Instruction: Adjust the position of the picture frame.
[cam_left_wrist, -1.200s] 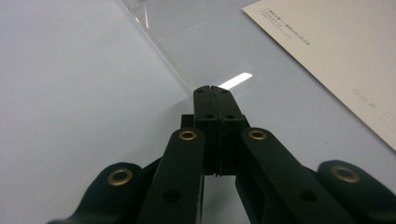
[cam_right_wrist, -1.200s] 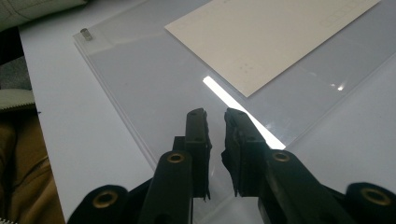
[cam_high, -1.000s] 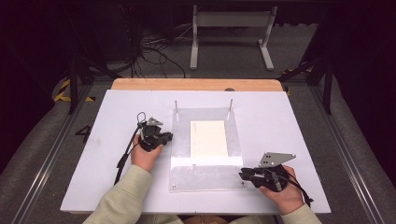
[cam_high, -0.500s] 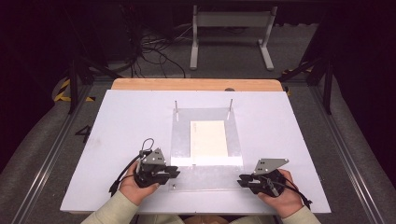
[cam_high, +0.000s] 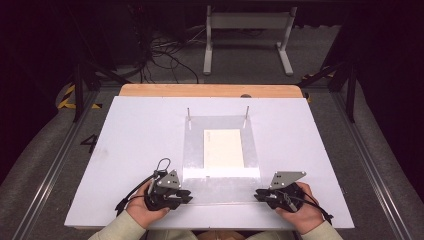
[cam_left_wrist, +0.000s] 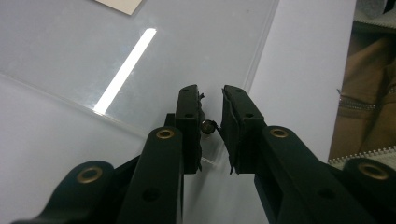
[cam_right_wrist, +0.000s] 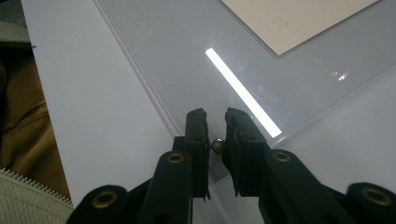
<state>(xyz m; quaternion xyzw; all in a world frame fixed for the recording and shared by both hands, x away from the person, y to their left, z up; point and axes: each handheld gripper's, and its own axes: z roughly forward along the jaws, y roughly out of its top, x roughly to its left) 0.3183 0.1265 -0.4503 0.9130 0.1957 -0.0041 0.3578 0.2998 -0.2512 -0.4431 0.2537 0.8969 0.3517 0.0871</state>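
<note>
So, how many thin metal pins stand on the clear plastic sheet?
4. Two upright thin metal pins stand at the far corners of the clear plastic sheet: far left, far right. One small pin sits between each gripper's jaws at the near corners.

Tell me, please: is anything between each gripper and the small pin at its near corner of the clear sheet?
Nothing visible. The left gripper has a small pin between its jaws at the clear sheet corner; the right gripper likewise brackets its pin. Jaws look slightly apart.

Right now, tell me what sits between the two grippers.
In the high view, the near strip of the clear sheet spans the gap between the left gripper and right gripper; nothing else lies there.
</note>
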